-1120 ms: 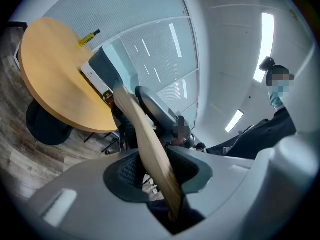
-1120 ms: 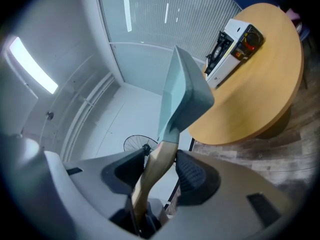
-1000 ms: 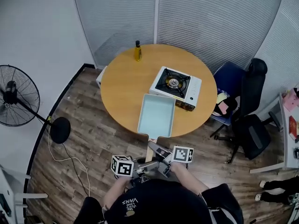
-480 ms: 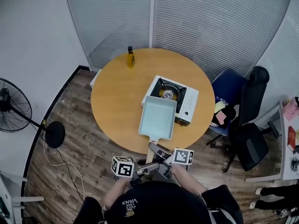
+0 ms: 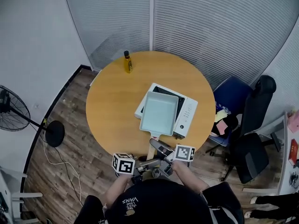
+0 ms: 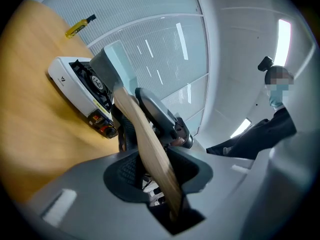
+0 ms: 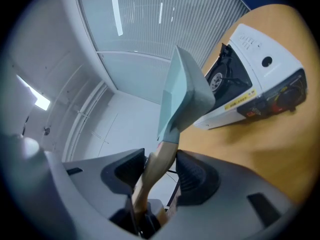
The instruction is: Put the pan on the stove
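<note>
A light blue rectangular pan [image 5: 159, 112] with a wooden handle [image 5: 152, 148] hangs over the white portable stove [image 5: 186, 116] and hides its burner. Both grippers hold the handle near the table's front edge. My left gripper [image 5: 148, 162] is shut on the handle's end. My right gripper [image 5: 162, 151] is shut on it a little closer to the pan. In the left gripper view the handle [image 6: 145, 144] runs between the jaws of my left gripper [image 6: 157, 166] toward the pan [image 6: 112, 64] and stove [image 6: 75, 81]. In the right gripper view my right gripper [image 7: 159, 171] grips the handle [image 7: 157, 166] below the pan [image 7: 185, 91], beside the stove [image 7: 260, 74].
The stove stands on a round wooden table [image 5: 114, 106]. A yellow bottle [image 5: 126, 62] is at its far edge. A blue chair [image 5: 233, 97] and a black office chair [image 5: 254, 139] stand to the right, a floor fan [image 5: 9, 111] to the left. A person [image 6: 270, 129] stands nearby.
The pan has moved forward from the table's near edge to above the stove, now covering the burner. Both grippers kept their hold on the handle.
</note>
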A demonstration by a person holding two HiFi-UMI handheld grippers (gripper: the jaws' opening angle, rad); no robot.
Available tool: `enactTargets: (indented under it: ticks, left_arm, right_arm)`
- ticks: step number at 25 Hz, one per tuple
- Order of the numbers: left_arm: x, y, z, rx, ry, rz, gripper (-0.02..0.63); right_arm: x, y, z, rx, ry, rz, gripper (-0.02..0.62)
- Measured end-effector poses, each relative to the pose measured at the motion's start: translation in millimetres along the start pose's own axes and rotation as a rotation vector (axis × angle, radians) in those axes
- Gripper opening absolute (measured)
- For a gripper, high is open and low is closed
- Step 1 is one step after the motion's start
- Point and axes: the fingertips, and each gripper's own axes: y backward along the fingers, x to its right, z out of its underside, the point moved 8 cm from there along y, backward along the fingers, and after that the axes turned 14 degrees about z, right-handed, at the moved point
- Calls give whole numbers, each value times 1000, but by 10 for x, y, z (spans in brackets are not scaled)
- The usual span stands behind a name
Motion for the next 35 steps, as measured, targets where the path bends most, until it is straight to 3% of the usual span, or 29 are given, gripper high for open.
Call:
enactTargets:
  ticks: [11, 24, 35]
  left_arm:
    - [-330, -214, -558, -42, -6, 17, 130]
    - [-713, 120, -945, -178, 63, 77, 130]
    - [-958, 206, -997, -212, 112, 111, 130]
  right_arm:
    - [139, -181, -590, 52, -16, 2, 202]
    - [267, -616, -630, 185, -99, 78, 202]
    - [413, -760, -624, 219, -121, 131, 202]
